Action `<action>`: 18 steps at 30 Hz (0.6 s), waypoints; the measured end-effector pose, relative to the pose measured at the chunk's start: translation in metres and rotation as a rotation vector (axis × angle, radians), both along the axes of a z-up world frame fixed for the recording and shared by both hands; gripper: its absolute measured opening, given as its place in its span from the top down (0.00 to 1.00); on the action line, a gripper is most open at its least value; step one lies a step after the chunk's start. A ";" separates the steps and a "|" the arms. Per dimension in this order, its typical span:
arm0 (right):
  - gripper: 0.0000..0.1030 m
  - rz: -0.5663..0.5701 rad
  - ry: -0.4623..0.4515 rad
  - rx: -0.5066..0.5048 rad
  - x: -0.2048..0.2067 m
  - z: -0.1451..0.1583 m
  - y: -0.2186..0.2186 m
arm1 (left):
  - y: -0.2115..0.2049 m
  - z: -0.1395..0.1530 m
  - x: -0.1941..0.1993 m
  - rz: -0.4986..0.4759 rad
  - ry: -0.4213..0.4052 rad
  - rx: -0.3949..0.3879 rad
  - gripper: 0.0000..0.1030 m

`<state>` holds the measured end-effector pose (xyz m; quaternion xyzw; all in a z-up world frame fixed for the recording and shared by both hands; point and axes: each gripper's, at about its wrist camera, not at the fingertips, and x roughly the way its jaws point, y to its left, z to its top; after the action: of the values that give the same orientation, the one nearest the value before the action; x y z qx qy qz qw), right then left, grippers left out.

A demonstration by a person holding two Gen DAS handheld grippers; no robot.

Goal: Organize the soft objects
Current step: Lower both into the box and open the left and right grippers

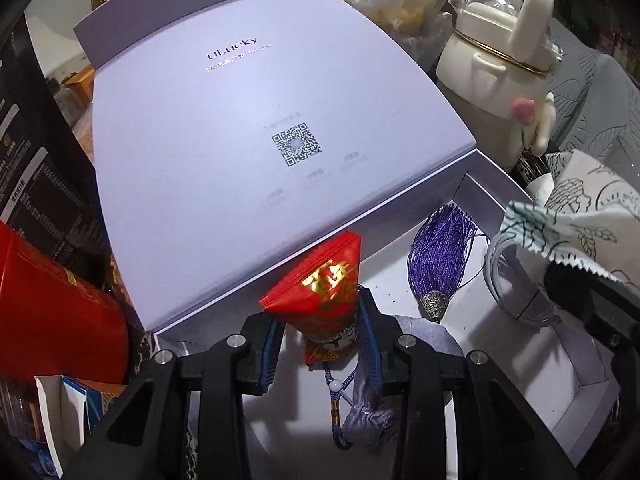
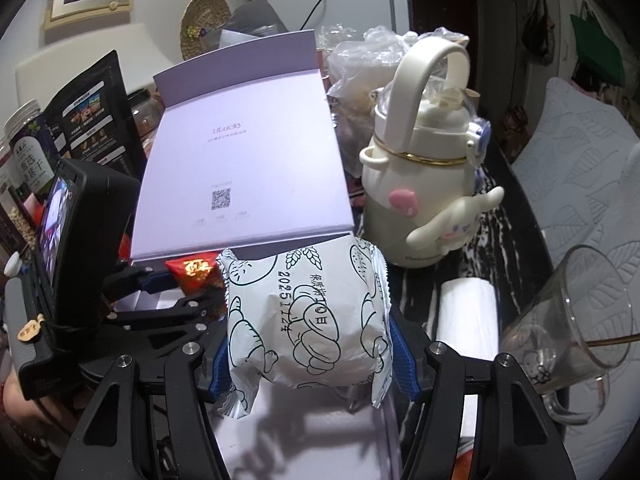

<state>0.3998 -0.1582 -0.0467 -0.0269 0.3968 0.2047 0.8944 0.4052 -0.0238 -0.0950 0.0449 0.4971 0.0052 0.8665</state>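
The red sachet (image 1: pixel 318 288), a glossy pyramid-shaped pouch with gold characters, sits low in the centre of the left wrist view, clenched between the blue-padded fingers of the left tool (image 1: pixel 320 344) above the open white box (image 1: pixel 580 364); a blue beaded cord hangs beneath it. The right wrist view shows the same sachet (image 2: pixel 192 270) only as a small red patch at middle left, but fills its centre with the white snack packet (image 2: pixel 304 320), a puffy, crinkled plastic pillow printed with line-drawn figures and a date, which the right tool (image 2: pixel 312 348) grips on both sides. In the left view that packet (image 1: pixel 584 220) appears at the right edge, its zigzag seam over the box. Only the left view shows what lies inside the box: a purple thread tassel (image 1: pixel 440 256) with a metal cap and a coiled grey cable (image 1: pixel 516 280). The box's pale lilac lid (image 1: pixel 260 152), matte and marked with a QR code, stands raised behind. A cream bottle (image 2: pixel 420 184) with a looped handle stands at right on the counter, and a clear glass mug (image 2: pixel 568 328) lies tilted at lower right.
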 end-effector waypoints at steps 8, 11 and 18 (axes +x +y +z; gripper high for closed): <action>0.38 0.006 0.055 0.027 0.005 -0.008 0.001 | 0.003 -0.011 0.007 0.006 0.049 -0.009 0.66; 0.37 0.001 0.080 0.032 0.009 -0.011 0.000 | 0.000 -0.012 0.010 0.015 0.059 -0.017 0.66; 0.36 0.000 0.107 0.024 0.013 -0.013 0.000 | -0.002 -0.011 0.000 0.031 0.058 0.007 0.43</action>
<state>0.4130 -0.1580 -0.0598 -0.0051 0.4417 0.2108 0.8720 0.4054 -0.0258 -0.1056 0.0404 0.5224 0.0189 0.8515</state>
